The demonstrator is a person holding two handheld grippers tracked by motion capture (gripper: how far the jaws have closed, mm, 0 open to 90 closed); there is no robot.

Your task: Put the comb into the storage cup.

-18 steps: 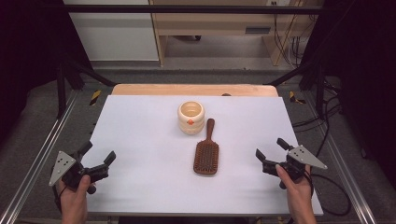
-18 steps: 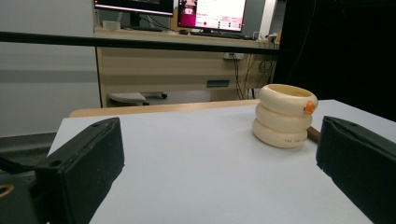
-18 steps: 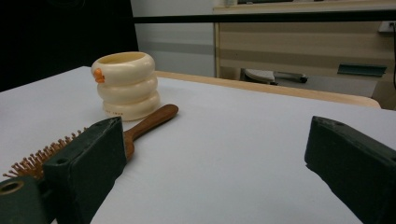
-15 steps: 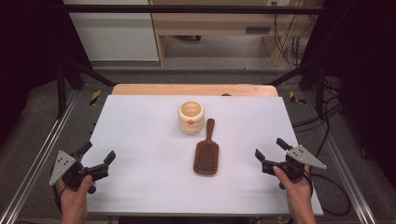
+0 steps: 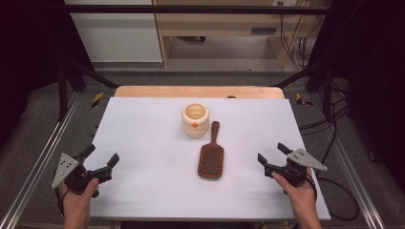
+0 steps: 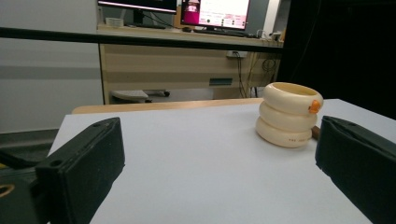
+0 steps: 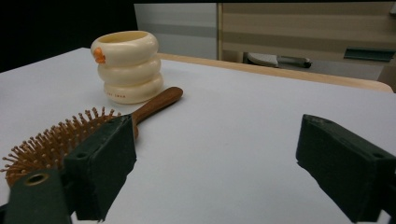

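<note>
On the counter [image 5: 143, 138] nothing is shifting: we are keeping both tools, left [image 5: 100, 160] and right [image 5: 272, 157], spread and empty, well apart from brush [image 5: 211, 160] and cup [image 5: 195, 119]; no reach is starting.

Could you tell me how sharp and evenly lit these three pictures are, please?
High view: white table evenly lit, surroundings dark, cup and hairbrush slightly soft. Left gripper view: cup sharp, the left tool blurred up close, monitor glaring behind. Right gripper view: hairbrush bristles crisp, the right tool soft.
</note>
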